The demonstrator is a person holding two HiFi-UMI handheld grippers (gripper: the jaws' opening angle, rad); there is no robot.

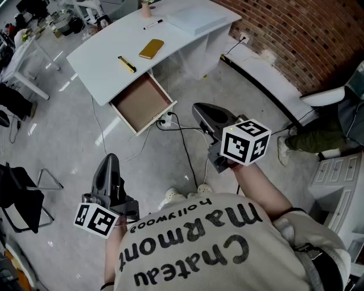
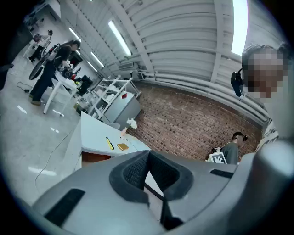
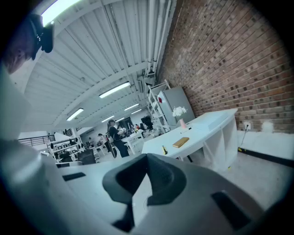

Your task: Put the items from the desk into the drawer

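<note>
Two grippers, left gripper [image 1: 110, 162] and right gripper [image 1: 200, 111], hang clenched on nothing, well apart from the white desk [image 1: 96, 57] bearing one yellow-black cutter [image 1: 127, 63], one gold flat case [image 1: 151, 49], one black pen [image 1: 152, 24] and one pink vase [image 1: 145, 8]; black cables [image 1: 186, 150] trail over the floor [image 1: 74, 131] before the one open drawer [image 1: 142, 103], only its brown bottom showing.

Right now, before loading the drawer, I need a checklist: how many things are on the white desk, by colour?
Yellow: 2, flat block and yellow-black tool
Dark: 1, pen
Pink: 1, vase
White: 1, flat pad
Total: 5
</note>
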